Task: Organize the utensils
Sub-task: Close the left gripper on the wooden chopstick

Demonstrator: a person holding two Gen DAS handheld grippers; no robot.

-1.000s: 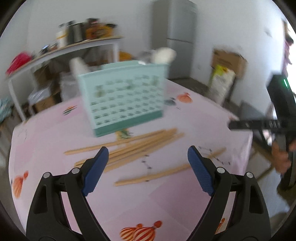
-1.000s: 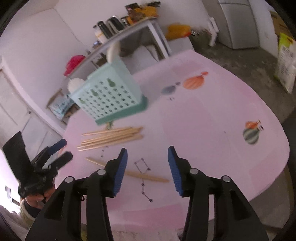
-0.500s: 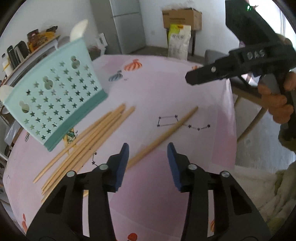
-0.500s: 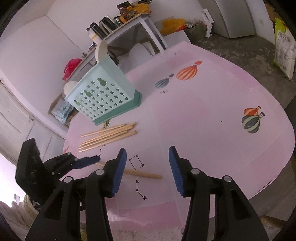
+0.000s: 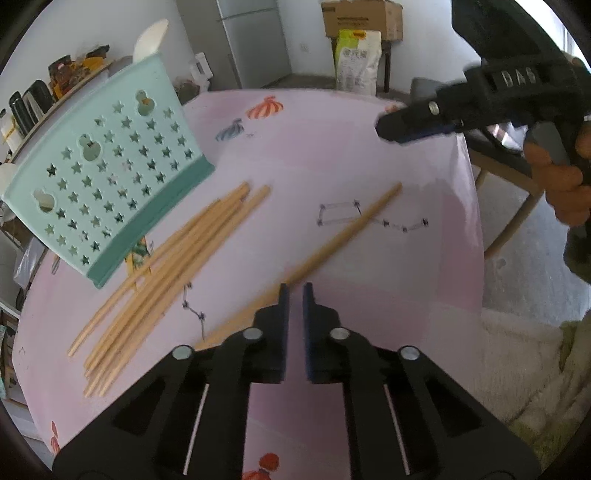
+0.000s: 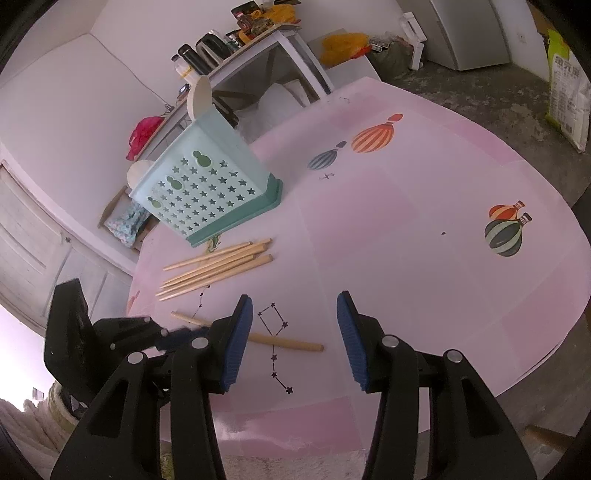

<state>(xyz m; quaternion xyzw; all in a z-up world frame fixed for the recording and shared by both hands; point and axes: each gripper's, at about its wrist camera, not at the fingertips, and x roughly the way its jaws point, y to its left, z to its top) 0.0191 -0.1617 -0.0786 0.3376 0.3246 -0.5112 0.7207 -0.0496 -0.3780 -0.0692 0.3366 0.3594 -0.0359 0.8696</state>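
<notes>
my left gripper (image 5: pixel 293 291) has just been closing; its jaws are now nearly together, right at the single light wooden chopstick (image 5: pixel 343 232) that lies apart from the rest on the pink balloon-print tabletop (image 5: pixel 332 155). the chopstick runs diagonally and passes under the left-hand finger (image 5: pixel 282 314); i cannot tell from either view whether the pads actually pinch it or sit just beside it. in the right wrist view the same left gripper (image 6: pixel 173 334) sits at the near end of that chopstick (image 6: pixel 291 343), which rests flat on the tabletop (image 6: pixel 406 221).

my right gripper (image 6: pixel 294 339) hangs above the tabletop with jaws released, about half apart, nothing between them. seen from the left wrist camera it hovers at the far right, held by a hand (image 5: pixel 561 184).

bundle of wooden chopsticks (image 5: pixel 166 269) lies near the single one, just in front of the mint-green perforated plastic utensil holder (image 5: pixel 107 177), which stands on the tabletop with a white spoon (image 5: pixel 149 35) sticking out of its top.
</notes>
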